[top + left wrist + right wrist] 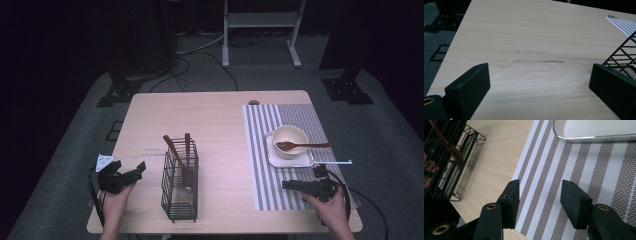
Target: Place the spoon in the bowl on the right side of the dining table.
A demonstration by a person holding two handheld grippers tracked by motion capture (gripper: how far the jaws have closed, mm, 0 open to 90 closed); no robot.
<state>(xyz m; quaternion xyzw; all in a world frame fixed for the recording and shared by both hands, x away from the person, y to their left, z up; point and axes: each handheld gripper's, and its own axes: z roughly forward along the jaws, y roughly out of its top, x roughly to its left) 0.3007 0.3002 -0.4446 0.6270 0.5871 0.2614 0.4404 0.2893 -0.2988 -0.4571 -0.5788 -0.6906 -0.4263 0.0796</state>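
A black wire basket (180, 187) stands on the wooden table (215, 115) and holds two brown wooden utensils (181, 155), leaning upright. On the striped placemat (260, 165) to the right, a white square plate (295, 160) carries a cream bowl (290, 136) with a brown spoon (305, 146) across it. My left gripper (134, 172) is just left of the basket, open over bare wood (539, 75). The basket's wire corner (621, 53) sits beside its right jaw. My right gripper (286, 185) hovers low over the placemat (584, 167), open with nothing between its jaws (540, 188).
In the right gripper view the plate's rim (594, 137) lies ahead and the basket (446, 157) is off to the left. A thin white stick (336, 162) lies by the plate's near right corner. Beyond the table, stands and cables occupy the dark floor.
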